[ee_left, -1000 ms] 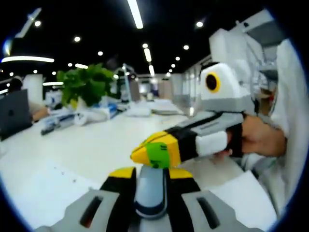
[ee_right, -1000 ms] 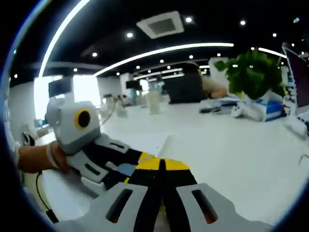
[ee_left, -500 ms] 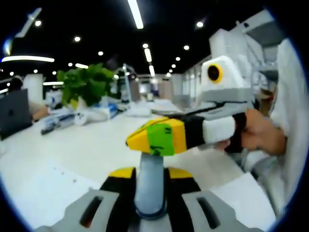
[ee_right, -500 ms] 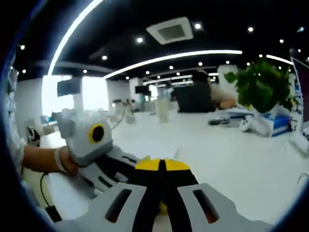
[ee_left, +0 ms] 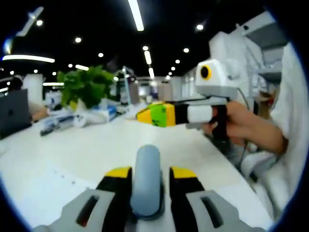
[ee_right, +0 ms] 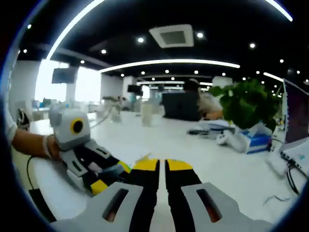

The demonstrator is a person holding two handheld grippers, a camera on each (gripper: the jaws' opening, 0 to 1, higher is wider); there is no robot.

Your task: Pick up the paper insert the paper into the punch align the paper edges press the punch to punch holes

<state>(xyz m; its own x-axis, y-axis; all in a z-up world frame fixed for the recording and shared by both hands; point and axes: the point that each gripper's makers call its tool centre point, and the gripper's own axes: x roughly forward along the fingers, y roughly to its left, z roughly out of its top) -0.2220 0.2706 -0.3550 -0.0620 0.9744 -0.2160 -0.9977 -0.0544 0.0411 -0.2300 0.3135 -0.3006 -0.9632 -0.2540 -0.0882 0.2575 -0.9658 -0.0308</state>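
Two hand-held grippers meet over a white table point(ee_left: 72, 145) in an open office. In the left gripper view, the left gripper point(ee_left: 147, 181) has its yellow-tipped jaws set on either side of the grey-blue lever of the punch point(ee_left: 146, 181), which stands up between them near the bottom of the picture; whether the jaws actually press on the lever cannot be told. Paper point(ee_left: 38, 186) lies flat on the table to the left of the punch, with small dark specks on it. Farther off and to the right, the right gripper point(ee_left: 145, 115) hangs above the table, held by a hand point(ee_left: 236, 125), and its yellow and green jaws look closed together. In the right gripper view, that gripper's point(ee_right: 161, 166) own jaws stand close together with only a thin dark slit between them and nothing gripped. To the left in that view, the left gripper point(ee_right: 108, 176) sits low by the table with a hand point(ee_right: 34, 145) behind it. A green plant point(ee_left: 87, 84) stands far across the table, and a blue box point(ee_right: 256, 142) lies on the table near it.
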